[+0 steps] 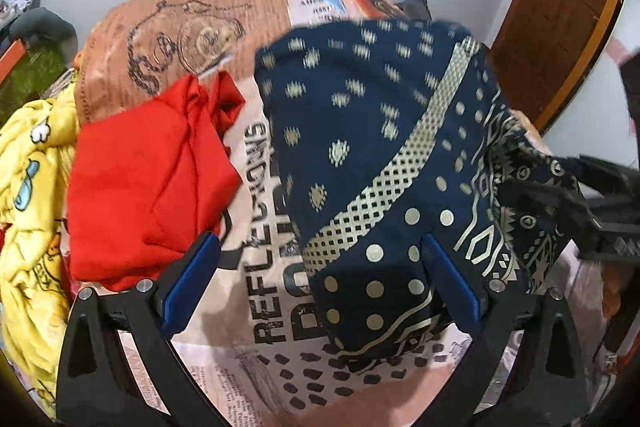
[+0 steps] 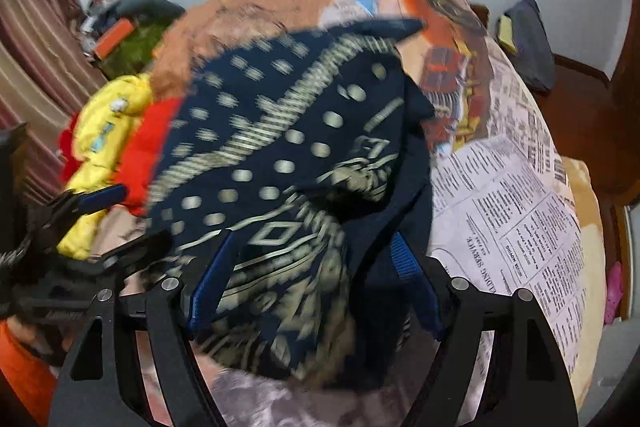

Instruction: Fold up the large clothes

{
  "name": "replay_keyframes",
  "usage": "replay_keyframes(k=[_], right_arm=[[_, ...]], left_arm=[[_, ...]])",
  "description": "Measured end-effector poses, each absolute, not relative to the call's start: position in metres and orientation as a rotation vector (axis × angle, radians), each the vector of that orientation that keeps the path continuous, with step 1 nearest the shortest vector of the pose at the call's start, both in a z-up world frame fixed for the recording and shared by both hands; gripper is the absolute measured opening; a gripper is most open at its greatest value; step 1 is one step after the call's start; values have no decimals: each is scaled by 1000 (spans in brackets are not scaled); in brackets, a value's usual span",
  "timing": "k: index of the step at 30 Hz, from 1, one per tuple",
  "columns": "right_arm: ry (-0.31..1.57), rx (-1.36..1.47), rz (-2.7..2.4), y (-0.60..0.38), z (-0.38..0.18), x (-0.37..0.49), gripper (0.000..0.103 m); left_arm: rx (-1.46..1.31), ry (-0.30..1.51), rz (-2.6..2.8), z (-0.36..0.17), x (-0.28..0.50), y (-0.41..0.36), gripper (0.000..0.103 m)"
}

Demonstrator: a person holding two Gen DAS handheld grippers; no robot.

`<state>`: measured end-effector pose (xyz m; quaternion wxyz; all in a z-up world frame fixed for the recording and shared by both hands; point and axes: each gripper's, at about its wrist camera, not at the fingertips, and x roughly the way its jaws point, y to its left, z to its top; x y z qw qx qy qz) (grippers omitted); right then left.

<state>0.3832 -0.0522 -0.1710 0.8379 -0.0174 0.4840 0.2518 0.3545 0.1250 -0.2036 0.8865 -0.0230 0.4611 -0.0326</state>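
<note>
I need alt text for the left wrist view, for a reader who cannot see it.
A navy blue cloth with a cream dot and diamond print lies on a newspaper-print bedsheet, partly between the wide-open blue fingers of the left tool. A crumpled red garment lies to its left.

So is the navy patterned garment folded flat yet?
No. The navy gold-printed cloth garment lies bunched and creased on the printed bedsheet, one end bundled between the right claw fingers.

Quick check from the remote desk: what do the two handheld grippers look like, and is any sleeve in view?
Both the left gripper and the right gripper have black angular frames, silver round bolts and blue finger pads. An orange sleeve shows at the right view's lower left.
</note>
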Motion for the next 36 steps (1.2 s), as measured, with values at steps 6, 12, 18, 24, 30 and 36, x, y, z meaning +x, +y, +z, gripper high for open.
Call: replay_keyframes(k=[6,12,18,24,30,36], right_arm=[[1030,21,443,-95,-185,399,75],[1045,93,395,-136,-193,386,76],[1016,21,270,-149,-178,367,76],[957,-3,344,-149,-147,350,79],[899,26,451,-128,-120,357,79],[960,85,539,-99,-138,391,79]], left_arm=[[-53,952,-76,-215,353,124,103],[-27,946,-64,-220,346,116,103],[17,929,-24,-213,332,113,103],[49,870,21,-186,323,124,102],[2,805,20,-152,331,145,102],[-132,851,-73,-155,365,159,102]])
